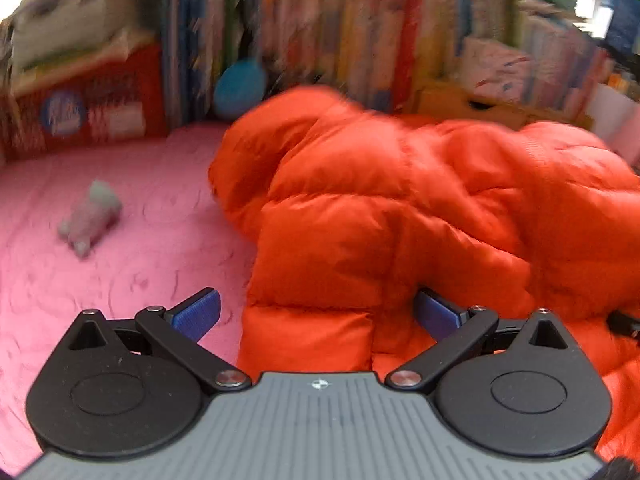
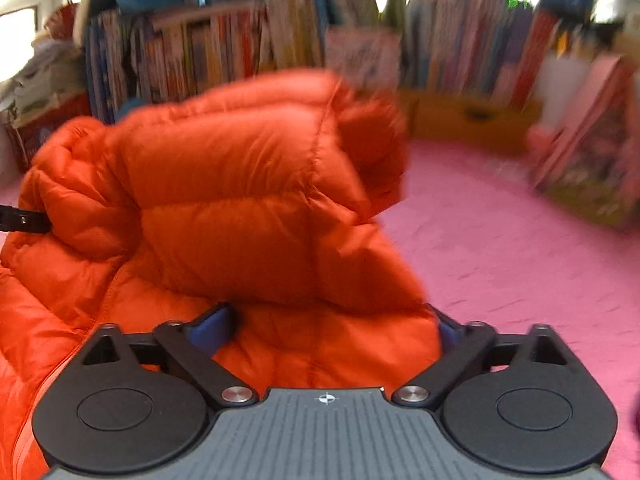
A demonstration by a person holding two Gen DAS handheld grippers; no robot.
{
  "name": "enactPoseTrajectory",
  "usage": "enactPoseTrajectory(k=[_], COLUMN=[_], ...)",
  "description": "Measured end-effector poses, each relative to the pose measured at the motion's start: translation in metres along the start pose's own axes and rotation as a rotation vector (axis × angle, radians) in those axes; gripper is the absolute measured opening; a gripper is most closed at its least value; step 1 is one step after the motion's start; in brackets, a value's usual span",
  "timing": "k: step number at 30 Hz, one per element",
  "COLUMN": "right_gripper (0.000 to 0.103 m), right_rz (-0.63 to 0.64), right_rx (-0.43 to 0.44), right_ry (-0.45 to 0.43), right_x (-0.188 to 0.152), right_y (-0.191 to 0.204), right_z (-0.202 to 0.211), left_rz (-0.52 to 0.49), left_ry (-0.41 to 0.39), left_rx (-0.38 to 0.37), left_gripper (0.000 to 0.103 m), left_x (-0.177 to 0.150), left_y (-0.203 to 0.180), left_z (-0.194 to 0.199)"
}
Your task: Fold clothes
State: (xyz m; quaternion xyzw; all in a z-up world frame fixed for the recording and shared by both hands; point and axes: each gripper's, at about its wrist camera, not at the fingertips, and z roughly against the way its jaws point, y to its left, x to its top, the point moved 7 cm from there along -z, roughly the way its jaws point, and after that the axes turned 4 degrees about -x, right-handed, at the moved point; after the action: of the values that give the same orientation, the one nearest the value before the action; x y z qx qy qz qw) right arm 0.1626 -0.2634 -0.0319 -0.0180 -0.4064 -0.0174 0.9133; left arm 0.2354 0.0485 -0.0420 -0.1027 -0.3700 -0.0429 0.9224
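Orange puffy jacket (image 1: 400, 216) sits bunched, half folded; both the left hand-held gripper (image 1: 316, 312) and right hand-held gripper (image 2: 332, 324) gape wide around its six o'clock edge.

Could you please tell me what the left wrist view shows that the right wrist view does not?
Only the left wrist view shows a small grey plush toy lying on the bed and a round light-blue object by the books. Only the right wrist view shows a tilted pink-edged picture book at the right. Both share the puffy orange down jacket, the pink quilted bedcover and the blurred bookshelves, with jacket fabric between each open claw's blue pads.
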Motion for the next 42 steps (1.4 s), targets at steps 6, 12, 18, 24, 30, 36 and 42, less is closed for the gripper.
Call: enactPoseTrajectory(k=[6,12,18,24,30,36,42], right_gripper=[0.079,0.087,0.098,0.100,0.100,0.103,0.103], right_rz=[0.079,0.062,0.150,0.065,0.194,0.446,0.645], right_rx=[0.057,0.059,0.000,-0.027,-0.093,0.005,0.111], right_ry=[-0.040,-0.057,-0.188,-0.242,-0.225,-0.259,-0.344], right_x=[0.047,0.076,0.041,-0.031,-0.089,-0.120,-0.128], right_y=[0.025,0.023,-0.005,-0.058,-0.041,0.040,0.120], right_z=[-0.045,-0.097,-0.026,0.054,0.084,0.099,0.101], left_rz=[0.041,0.058,-0.056,-0.256,-0.332,-0.392,-0.391], left_ry=[-0.017,-0.012,-0.101,-0.219,-0.168,-0.127,-0.063], left_rx=[0.050,0.102,0.194,0.234,0.149,-0.019,-0.126], left_gripper=[0.103,0.103,0.103,0.103,0.103,0.103,0.103], left_x=[0.003,-0.001,-0.003,-0.025,-0.059,-0.104,-0.134], left_y=[0.024,0.039,0.026,0.000,-0.014,-0.027,-0.024], left_z=[-0.001,-0.002,0.023,0.071,0.089,0.114,0.125])
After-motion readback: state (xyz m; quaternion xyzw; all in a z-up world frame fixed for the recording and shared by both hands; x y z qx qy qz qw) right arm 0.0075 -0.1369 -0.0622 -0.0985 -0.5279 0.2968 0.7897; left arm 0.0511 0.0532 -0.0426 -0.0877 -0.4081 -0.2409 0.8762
